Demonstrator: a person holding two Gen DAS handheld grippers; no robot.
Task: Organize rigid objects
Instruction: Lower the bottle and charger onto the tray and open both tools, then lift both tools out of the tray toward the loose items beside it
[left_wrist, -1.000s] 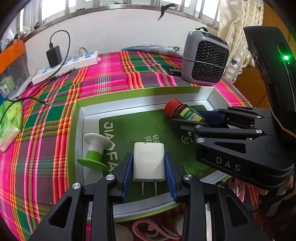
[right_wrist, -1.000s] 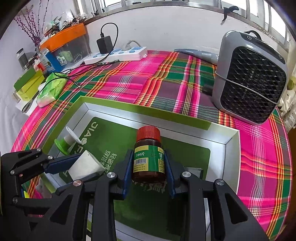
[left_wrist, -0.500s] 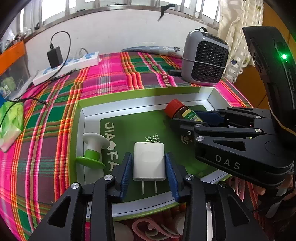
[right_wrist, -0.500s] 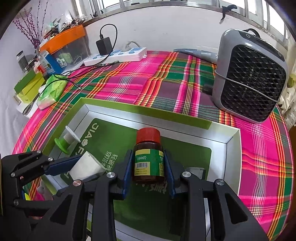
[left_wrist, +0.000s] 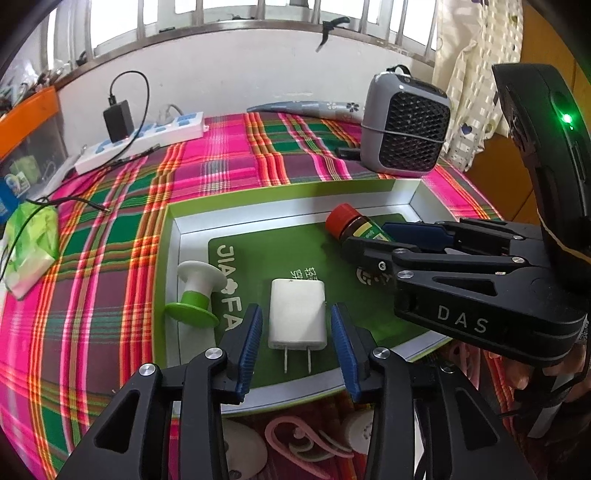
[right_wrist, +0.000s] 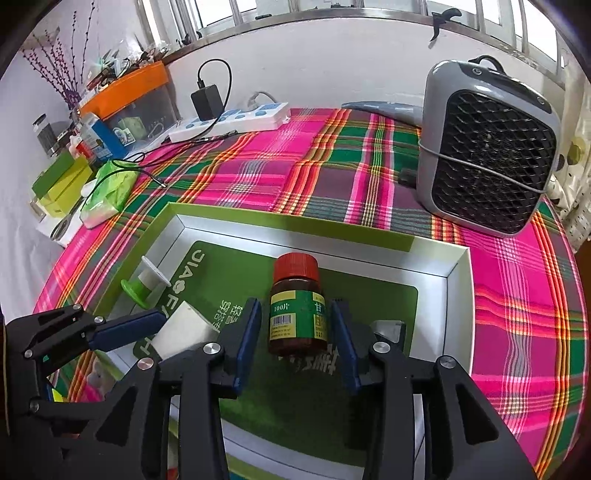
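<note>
Left tool (left_wrist: 297, 345): jaws have just been opening; blue pads now stand clear of the white charger (left_wrist: 297, 317) on both sides, a visible gap each side. Charger lying flat between them on the green liner of the tray (left_wrist: 288, 206), prongs pointing to 6 o'clock, toward the tool.

Right tool (right_wrist: 295, 341): jaws likewise just been opening; pads stand just off the brown pill bottle (right_wrist: 298, 306), a slim gap at either flank, no press visible. Bottle between them inside the tray, red cap to 12 o'clock; whether upright or lying down not settled from either view.

At 9 o'clock of the charger, near the tray's left wall: green-and-white spool (left_wrist: 197, 295), on its side, untouched.

Handling, judged:
- Charger: light, rigid, smooth plastic shell; likely to slip if pinched near a rounded corner. Best taken across the two broad side faces, mid-body, clear of the prongs.
- Bottle: stiff, probably glass or hard plastic, moderately light, round and so prone to roll or twist. Best taken across the labelled belly, below the cap; paper label should give some friction.
- Spool: light, hard; waist between the flanges the obvious hold.
</note>
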